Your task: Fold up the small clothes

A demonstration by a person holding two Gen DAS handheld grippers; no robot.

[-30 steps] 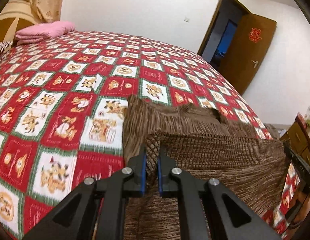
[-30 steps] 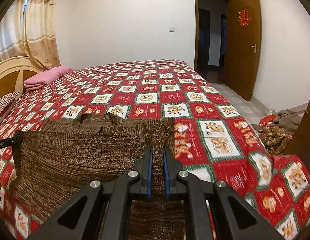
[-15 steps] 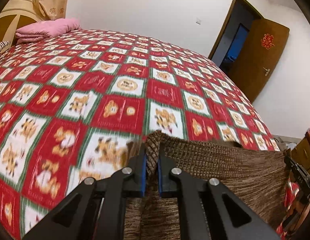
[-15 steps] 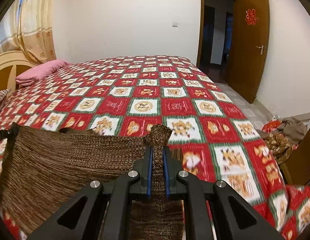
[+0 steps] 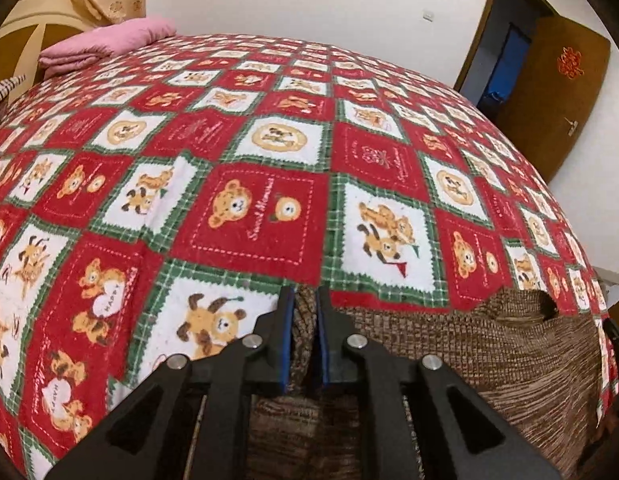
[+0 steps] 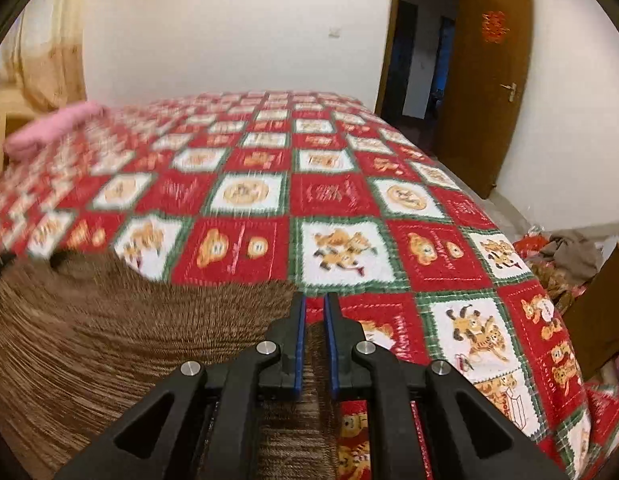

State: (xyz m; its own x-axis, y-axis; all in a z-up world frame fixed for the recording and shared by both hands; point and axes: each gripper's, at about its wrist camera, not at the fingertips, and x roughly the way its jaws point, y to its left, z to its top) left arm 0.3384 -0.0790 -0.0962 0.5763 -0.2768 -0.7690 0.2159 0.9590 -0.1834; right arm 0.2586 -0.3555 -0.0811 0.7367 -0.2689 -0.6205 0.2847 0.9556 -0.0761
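A brown knitted garment [image 5: 489, 352] lies on the bed with the red, white and green bear-patterned cover [image 5: 261, 216]. My left gripper [image 5: 306, 300] is shut on the garment's left corner, low over the cover. My right gripper [image 6: 314, 304] is shut on the garment's right corner [image 6: 315, 356]; the rest of the garment [image 6: 109, 332] spreads to the left of it. The garment's top edge stretches between both grippers. The right wrist view is blurred.
A folded pink blanket [image 5: 105, 42] lies near the headboard at the far left. A brown door [image 6: 489, 80] stands open at the right. Clothes [image 6: 569, 248] lie piled on the floor beside the bed.
Both grippers have carried the garment's held edge forward and down toward the bed cover. The part of the garment seen beyond the held edge earlier is now hidden beneath it.
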